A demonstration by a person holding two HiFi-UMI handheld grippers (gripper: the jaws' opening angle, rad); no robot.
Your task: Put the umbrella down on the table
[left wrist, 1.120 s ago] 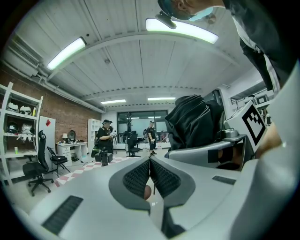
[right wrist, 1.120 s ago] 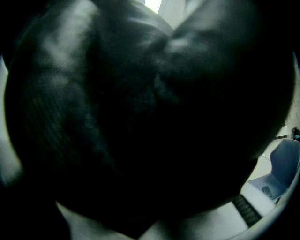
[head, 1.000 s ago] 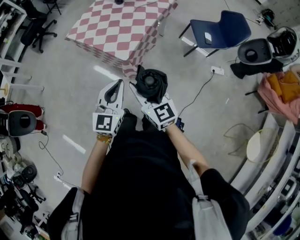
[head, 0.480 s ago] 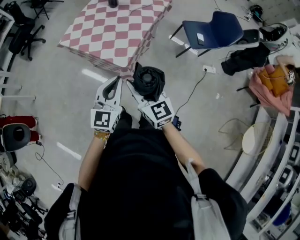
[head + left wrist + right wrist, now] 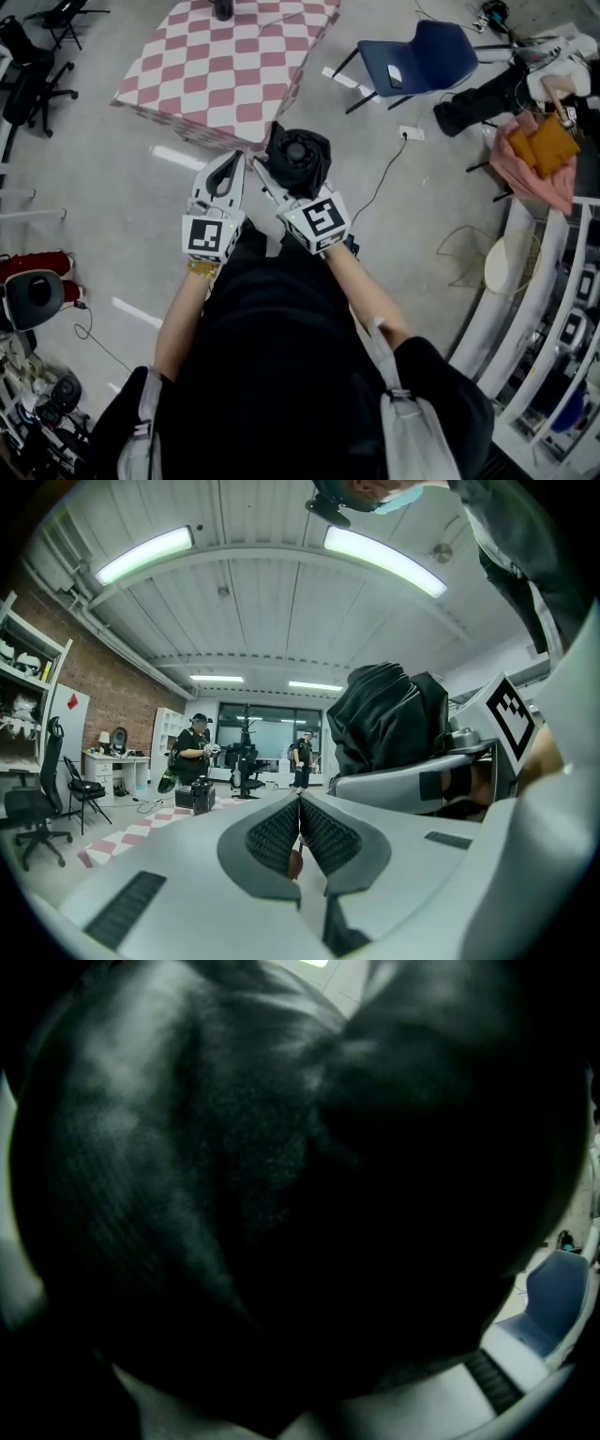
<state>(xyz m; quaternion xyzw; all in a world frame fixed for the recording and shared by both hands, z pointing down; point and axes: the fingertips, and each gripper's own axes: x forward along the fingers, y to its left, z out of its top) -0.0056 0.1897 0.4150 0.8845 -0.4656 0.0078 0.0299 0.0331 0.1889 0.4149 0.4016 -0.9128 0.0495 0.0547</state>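
Head view: your right gripper [image 5: 279, 180] clamps the folded black umbrella [image 5: 300, 159] at frame centre, over the floor and short of the checkered surface [image 5: 234, 66] at upper left. Left gripper view: your left gripper [image 5: 300, 803] is closed and empty, with the umbrella at right. Right gripper view: dark umbrella fabric fills the frame.

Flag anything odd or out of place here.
Nothing spilled or damaged. Two notes: the folded umbrella held by the right gripper fills almost all of the right gripper view, so that camera sees little else. A loose cable trails across the floor from a power strip beside the path to the checkered table.
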